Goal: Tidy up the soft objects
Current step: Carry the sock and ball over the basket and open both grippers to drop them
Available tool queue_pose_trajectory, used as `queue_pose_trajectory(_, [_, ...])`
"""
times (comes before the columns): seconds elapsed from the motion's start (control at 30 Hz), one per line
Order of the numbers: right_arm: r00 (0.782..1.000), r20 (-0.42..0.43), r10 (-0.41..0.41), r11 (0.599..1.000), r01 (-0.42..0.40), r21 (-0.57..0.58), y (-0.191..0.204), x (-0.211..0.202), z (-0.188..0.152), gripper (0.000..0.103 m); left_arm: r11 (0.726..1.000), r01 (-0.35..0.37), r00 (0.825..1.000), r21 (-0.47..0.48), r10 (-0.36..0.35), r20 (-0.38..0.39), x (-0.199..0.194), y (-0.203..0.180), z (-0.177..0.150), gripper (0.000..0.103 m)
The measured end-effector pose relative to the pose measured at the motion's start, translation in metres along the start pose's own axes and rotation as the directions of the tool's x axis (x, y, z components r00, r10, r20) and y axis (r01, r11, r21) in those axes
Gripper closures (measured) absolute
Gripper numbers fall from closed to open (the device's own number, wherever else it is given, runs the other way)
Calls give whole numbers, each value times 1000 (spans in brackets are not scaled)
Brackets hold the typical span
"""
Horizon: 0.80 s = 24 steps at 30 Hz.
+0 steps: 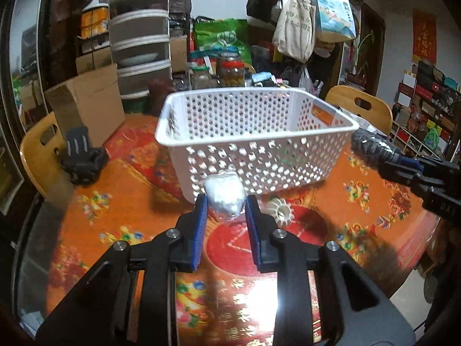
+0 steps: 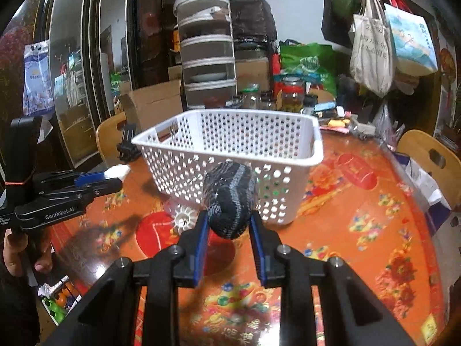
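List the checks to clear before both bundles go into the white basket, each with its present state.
1. Left gripper shut on the white bundle: ok.
2. Right gripper shut on the dark sock ball: ok.
3. White basket upright, its opening unobstructed: ok.
4. Either bundle already above the rim: not ok; both sit in front of the near wall.
5. Basket contents: cannot tell; something green shows through the holes.
6. White ribbed piece on the table, out of the way of the lift: cannot tell.

Open-topped basket (image 1: 253, 132) ahead, comb-like disc (image 1: 279, 211) alongside
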State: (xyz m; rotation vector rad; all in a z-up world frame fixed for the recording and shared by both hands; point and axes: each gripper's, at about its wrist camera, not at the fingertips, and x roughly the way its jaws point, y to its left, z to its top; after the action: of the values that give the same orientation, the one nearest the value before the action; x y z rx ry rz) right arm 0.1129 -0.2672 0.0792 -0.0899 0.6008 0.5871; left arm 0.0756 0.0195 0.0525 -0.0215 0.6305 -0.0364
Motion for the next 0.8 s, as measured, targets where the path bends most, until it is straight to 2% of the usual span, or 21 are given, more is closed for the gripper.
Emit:
queue_pose_trajectory(0.23, [999, 43, -21, 1000, 21, 3, -14, -15, 37, 77, 1000, -15, 999, -4, 16, 48, -20, 18, 41, 79])
queue_pose_trajectory(0.37, [998, 46, -51, 999, 51, -16, -21, -13, 60, 77, 1000, -10, 998, -18, 11, 57, -19, 29, 70, 79])
queue_pose_trajectory(0.63, [996, 0, -85, 996, 85, -24, -36, 15, 97, 77, 1000, -28, 999, 0, 28, 36, 12, 34, 121, 79])
queue_pose_trajectory(0.8, [994, -40, -105, 994, 104, -30, -44, 39, 108, 77, 1000, -22, 1000, 12, 22, 12, 38, 30, 138, 79])
